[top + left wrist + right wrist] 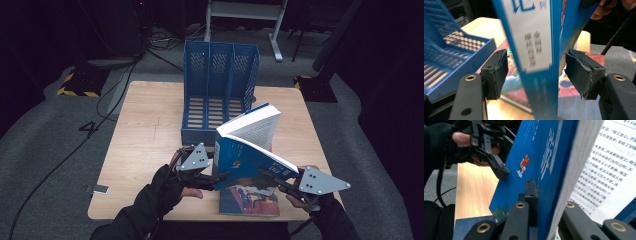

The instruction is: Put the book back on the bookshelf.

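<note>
in front of the blue file rack (220, 95), the blue book (247, 150) stands half open over a flat book (250, 200). right gripper (280, 186) clamps its cover; left gripper (536, 72) straddles the spine unclenched, so it could flop open or twist free.

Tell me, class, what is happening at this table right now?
A person works with two hand-held tongs. The right tongs are shut on a blue book, holding it up partly open above a second book lying flat on the wooden table. The left tongs straddle the blue book's spine, pads clear of it on both sides. A blue file rack stands behind.
</note>
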A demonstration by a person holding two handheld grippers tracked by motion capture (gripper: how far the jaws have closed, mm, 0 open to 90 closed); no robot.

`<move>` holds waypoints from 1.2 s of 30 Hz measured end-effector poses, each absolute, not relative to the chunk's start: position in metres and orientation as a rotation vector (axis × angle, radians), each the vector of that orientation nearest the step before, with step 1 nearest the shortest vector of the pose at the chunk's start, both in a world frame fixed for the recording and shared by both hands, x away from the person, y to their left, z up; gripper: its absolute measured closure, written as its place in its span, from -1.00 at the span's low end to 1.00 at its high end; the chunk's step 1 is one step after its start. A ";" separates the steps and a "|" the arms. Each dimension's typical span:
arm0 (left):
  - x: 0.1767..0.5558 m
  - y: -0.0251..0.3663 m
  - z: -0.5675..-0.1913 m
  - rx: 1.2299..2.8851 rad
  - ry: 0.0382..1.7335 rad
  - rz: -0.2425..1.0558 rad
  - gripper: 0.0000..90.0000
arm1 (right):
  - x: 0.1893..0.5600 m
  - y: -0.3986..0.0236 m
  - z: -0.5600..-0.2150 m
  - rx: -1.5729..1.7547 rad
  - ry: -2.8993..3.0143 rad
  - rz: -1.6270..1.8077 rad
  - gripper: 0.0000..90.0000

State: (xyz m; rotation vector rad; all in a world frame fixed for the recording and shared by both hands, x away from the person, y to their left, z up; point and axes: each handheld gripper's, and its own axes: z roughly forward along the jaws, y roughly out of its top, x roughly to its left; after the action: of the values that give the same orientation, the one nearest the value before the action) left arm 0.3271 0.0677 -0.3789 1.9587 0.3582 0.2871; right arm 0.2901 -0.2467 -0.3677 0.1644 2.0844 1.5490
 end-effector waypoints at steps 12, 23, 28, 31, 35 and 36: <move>0.342 0.048 -0.358 1.850 0.308 0.269 -0.14 | 0.289 -0.260 -0.369 0.204 2.072 1.545 0.75; 0.332 0.044 -0.343 1.821 0.237 0.323 0.26 | 0.299 -0.275 -0.370 0.453 1.901 1.492 0.19; 0.331 0.041 -0.341 1.818 0.247 0.334 0.28 | 0.310 -0.277 -0.373 0.550 1.911 1.490 -0.12; 0.330 0.039 -0.339 1.810 0.253 0.333 0.28 | 0.320 -0.274 -0.379 0.576 1.983 1.506 -0.25; 0.331 0.036 -0.334 1.801 0.259 0.340 0.26 | 0.327 -0.266 -0.388 0.550 2.048 1.524 -0.22; 0.332 0.035 -0.333 1.799 0.266 0.338 0.25 | 0.327 -0.264 -0.388 0.549 2.056 1.526 -0.17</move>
State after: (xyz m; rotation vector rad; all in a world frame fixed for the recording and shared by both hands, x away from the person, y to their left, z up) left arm 0.3317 0.0354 -0.3333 1.7991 0.2663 0.3380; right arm 0.3267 -0.2640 -0.3884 0.5491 2.0560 1.5256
